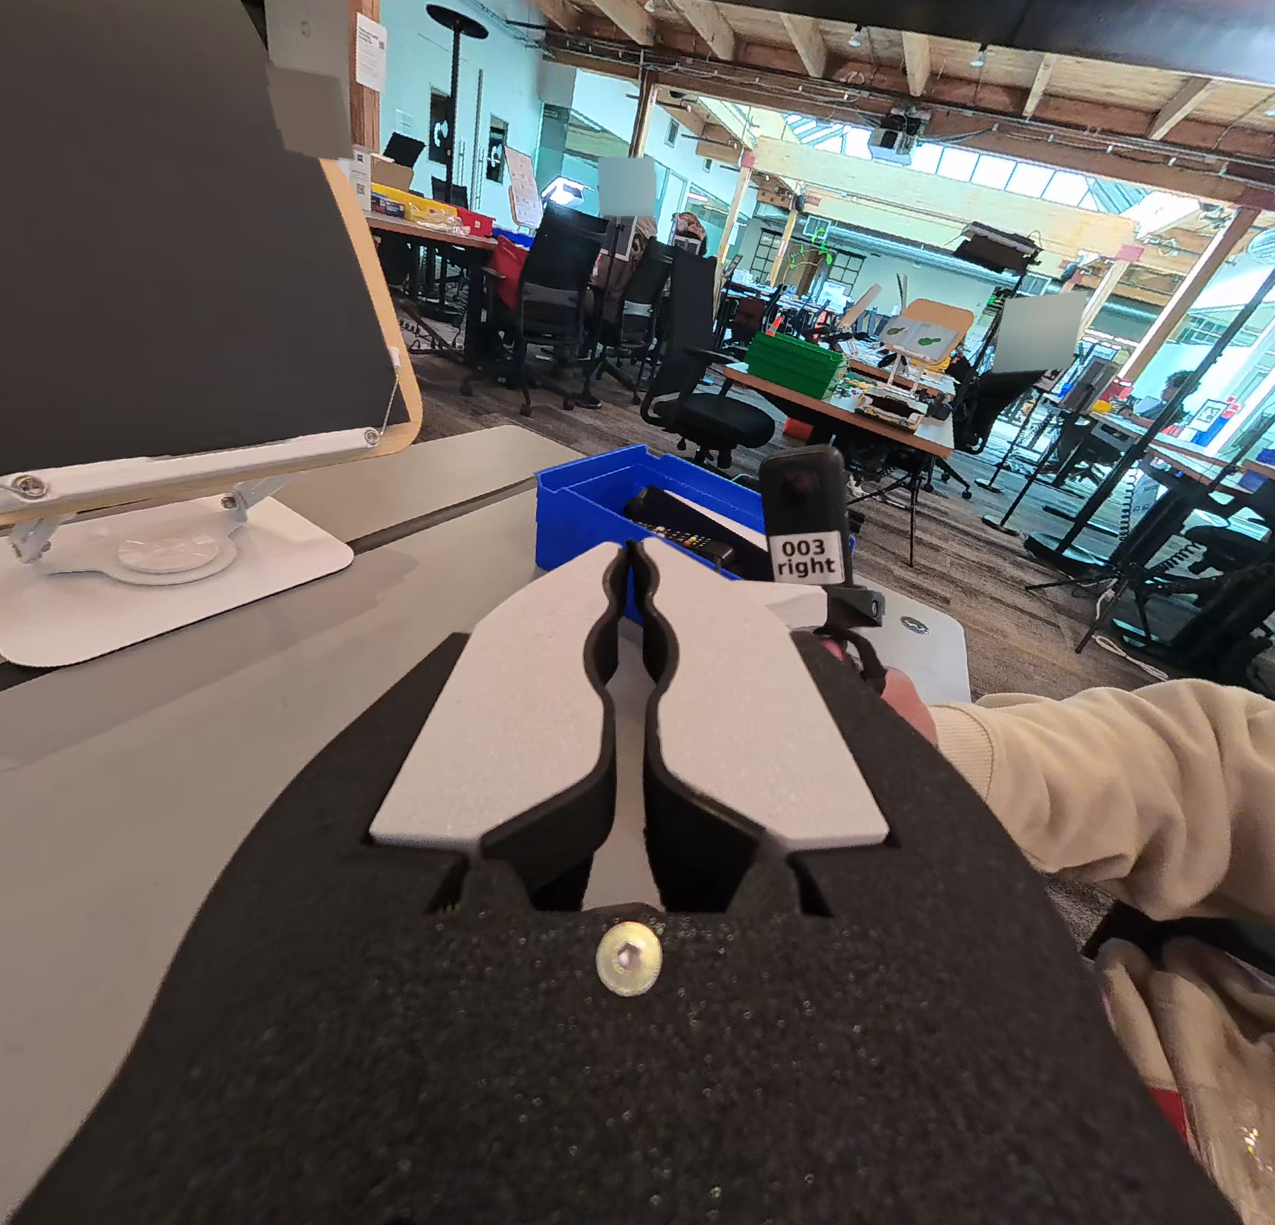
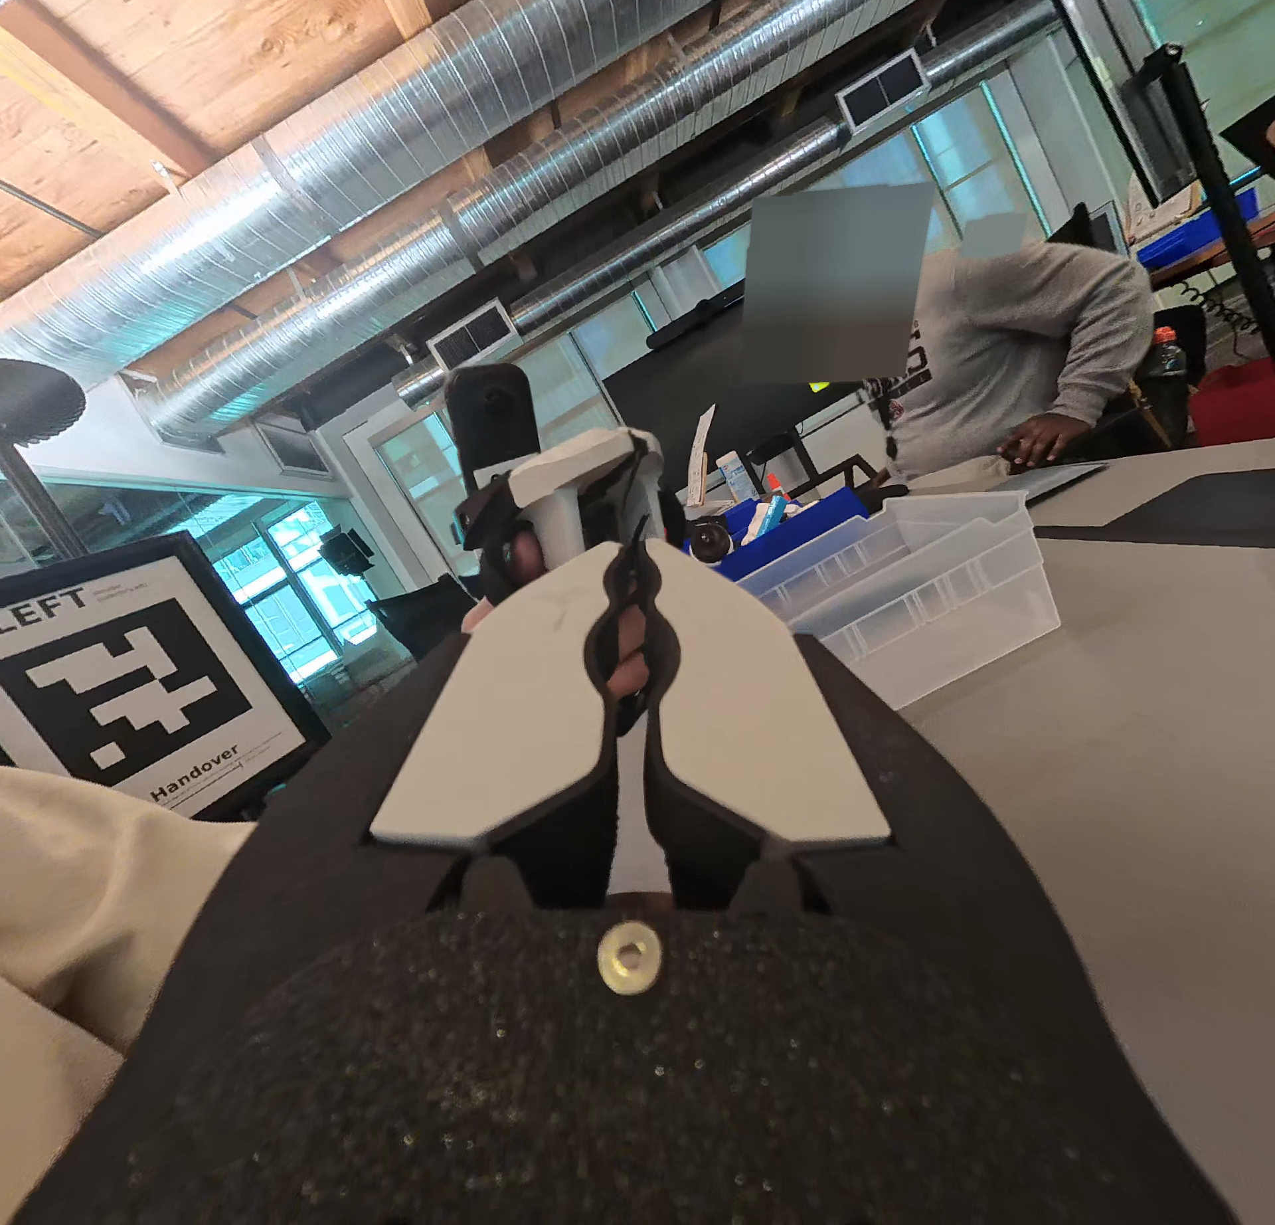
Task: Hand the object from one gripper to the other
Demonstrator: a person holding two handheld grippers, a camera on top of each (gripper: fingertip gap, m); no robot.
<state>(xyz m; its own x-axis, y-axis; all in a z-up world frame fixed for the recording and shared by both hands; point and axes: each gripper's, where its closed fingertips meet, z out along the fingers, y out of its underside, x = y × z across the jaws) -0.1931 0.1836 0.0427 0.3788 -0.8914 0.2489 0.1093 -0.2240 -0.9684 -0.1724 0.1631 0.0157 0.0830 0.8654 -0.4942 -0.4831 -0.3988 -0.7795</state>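
Observation:
In the right wrist view a thin black strip [image 2: 640, 528] pokes out between the closed tips of my right gripper [image 2: 638, 546]. The strip runs up to my left gripper [image 2: 638, 445], which hovers just beyond and also pinches it. In the left wrist view my left gripper [image 1: 631, 548] is shut, with only a dark sliver at the tips. The right gripper's camera [image 1: 804, 502] stands close on the right, and its fingers are hidden behind my own finger. Both grippers are held above the grey table [image 1: 207, 743].
A blue bin [image 1: 586, 495] with black remote controls [image 1: 690, 536] stands just ahead of the left gripper. A clear plastic bin [image 2: 931, 571] sits right of the right gripper. A white stand [image 1: 172, 557] and a framed marker board [image 2: 131, 667] are at the left. A person [image 2: 1021, 350] is at the back.

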